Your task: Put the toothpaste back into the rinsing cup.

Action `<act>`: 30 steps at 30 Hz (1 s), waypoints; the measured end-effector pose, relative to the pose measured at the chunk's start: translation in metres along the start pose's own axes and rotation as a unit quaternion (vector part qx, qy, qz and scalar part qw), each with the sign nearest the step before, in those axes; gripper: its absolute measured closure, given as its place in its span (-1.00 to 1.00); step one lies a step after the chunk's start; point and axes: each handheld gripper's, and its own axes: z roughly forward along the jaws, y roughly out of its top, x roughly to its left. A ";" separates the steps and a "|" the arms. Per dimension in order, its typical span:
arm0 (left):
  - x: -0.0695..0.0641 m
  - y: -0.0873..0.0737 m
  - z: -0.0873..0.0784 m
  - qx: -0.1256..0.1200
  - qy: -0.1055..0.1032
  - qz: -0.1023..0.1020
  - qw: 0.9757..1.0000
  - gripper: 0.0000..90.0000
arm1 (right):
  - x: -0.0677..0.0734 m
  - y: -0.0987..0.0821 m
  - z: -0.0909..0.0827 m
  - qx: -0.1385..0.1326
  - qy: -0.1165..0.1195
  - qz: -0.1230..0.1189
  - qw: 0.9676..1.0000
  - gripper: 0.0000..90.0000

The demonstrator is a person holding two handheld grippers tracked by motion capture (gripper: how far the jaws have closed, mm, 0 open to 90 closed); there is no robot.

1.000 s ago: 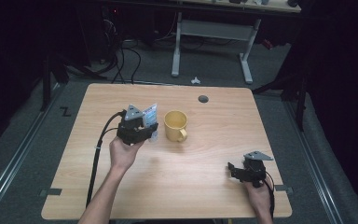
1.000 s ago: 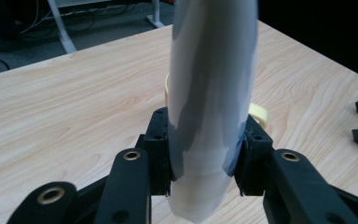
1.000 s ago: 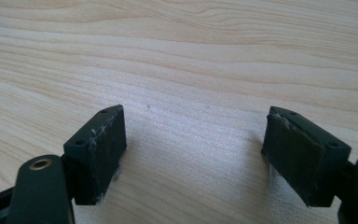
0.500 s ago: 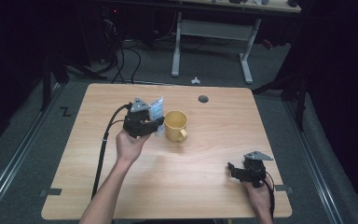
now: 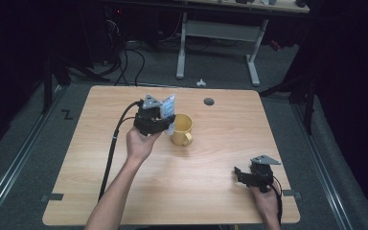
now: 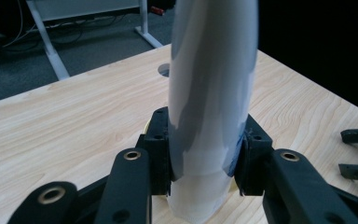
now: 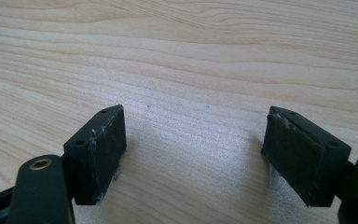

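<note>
left tool (image 5: 165, 123): jaws clamped on a white-blue pouch (image 5: 167, 108), held upright just beside the mug's left rim
pouch: pinched low between both pads (image 6: 161, 149)
mug (image 5: 182, 129): yellow, mid-bench (image 5: 211, 187), handle toward the person
right tool (image 5: 239, 173): jaws apart, gripping nothing, low over the bench's near-right corner

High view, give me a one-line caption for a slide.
Left gripper holds a white packet beside a yellow mug while the open right gripper rests near the table's corner.
</note>
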 end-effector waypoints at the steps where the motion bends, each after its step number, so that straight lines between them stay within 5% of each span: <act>1: 0.000 0.002 0.002 0.000 -0.001 0.000 1.000 0.42 | 0.000 0.000 0.000 0.000 0.000 0.000 1.000 -0.53; 30: 0.004 0.009 0.038 -0.001 0.019 -0.006 1.000 0.42 | 0.000 0.000 0.000 0.000 0.000 0.001 1.000 -0.52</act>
